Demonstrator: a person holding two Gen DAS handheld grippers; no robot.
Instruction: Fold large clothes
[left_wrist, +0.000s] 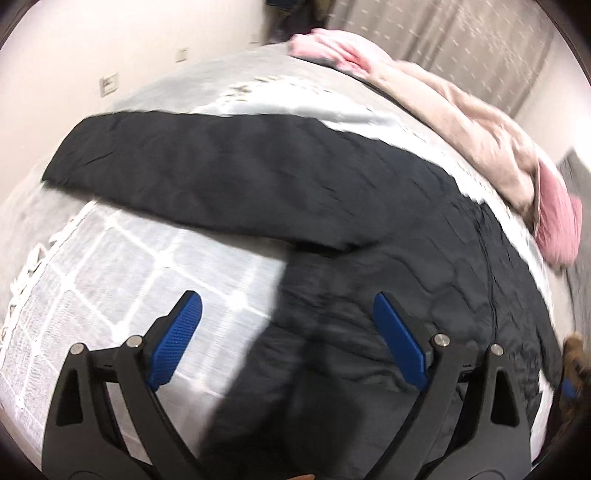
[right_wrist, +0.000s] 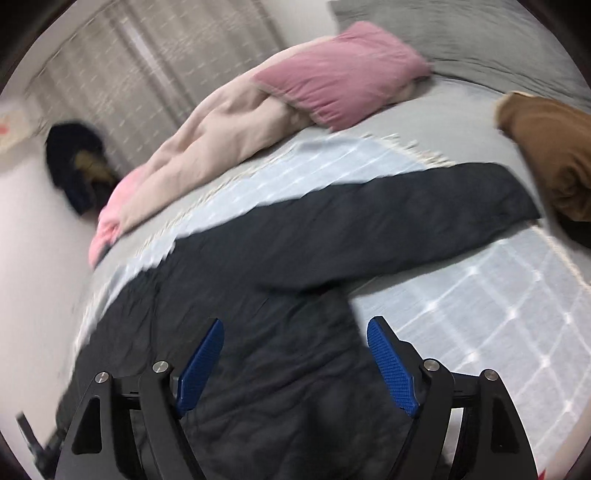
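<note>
One black jacket (right_wrist: 280, 258), one pink pillow (right_wrist: 343, 74), one brown cushion (right_wrist: 554, 155).

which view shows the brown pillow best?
Right wrist. The brown pillow shows there at the right edge, lying on the bed past the end of the black jacket's sleeve. The left wrist view shows only a small blurred brown patch at its right edge, too unclear to identify.
</note>
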